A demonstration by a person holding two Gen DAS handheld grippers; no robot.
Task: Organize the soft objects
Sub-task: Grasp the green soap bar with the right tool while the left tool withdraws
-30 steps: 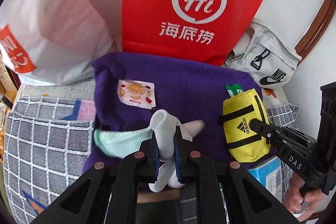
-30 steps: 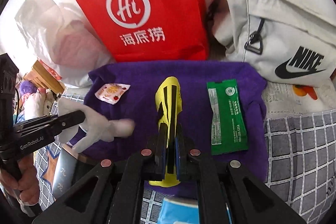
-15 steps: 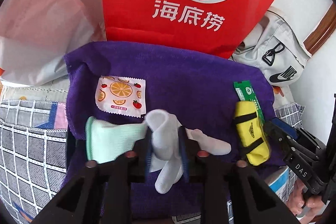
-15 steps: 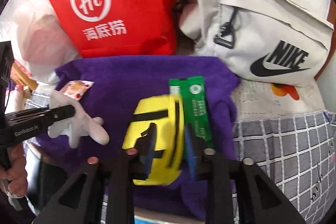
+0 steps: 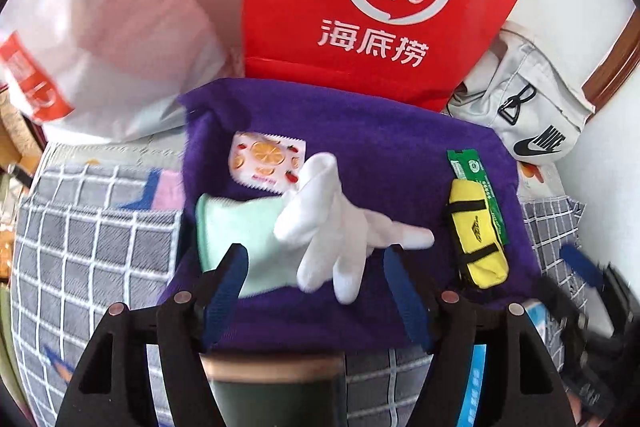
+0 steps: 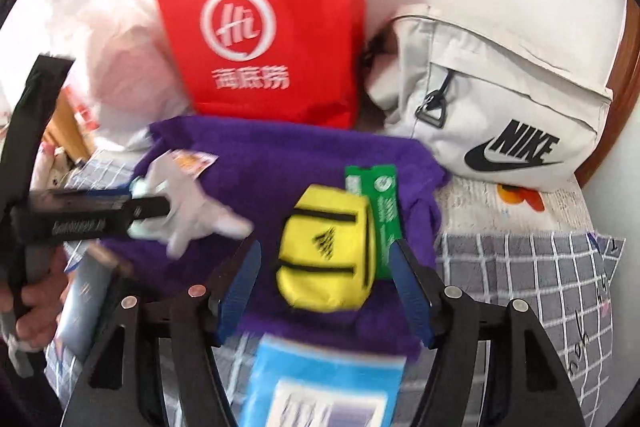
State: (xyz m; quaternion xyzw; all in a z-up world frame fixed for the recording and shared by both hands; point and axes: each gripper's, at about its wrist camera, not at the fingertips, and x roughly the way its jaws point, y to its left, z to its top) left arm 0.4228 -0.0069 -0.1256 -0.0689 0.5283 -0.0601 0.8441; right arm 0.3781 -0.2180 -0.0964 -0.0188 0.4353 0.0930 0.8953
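We see left claw opening, white glove between its pads, unpressed; right claw opening around yellow pouch, untouched.

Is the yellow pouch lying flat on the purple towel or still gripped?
Lying flat, released: the yellow pouch rests on the purple towel, the right gripper pads opening clear of it.

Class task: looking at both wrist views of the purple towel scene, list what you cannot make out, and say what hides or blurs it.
- Blue packet, right wrist view: motion blur makes print unreadable; bottom edge cuts it off.
- Green sachet, right wrist view: yellow pouch covers part.
- Mint cloth, left wrist view: white glove hides its right end.
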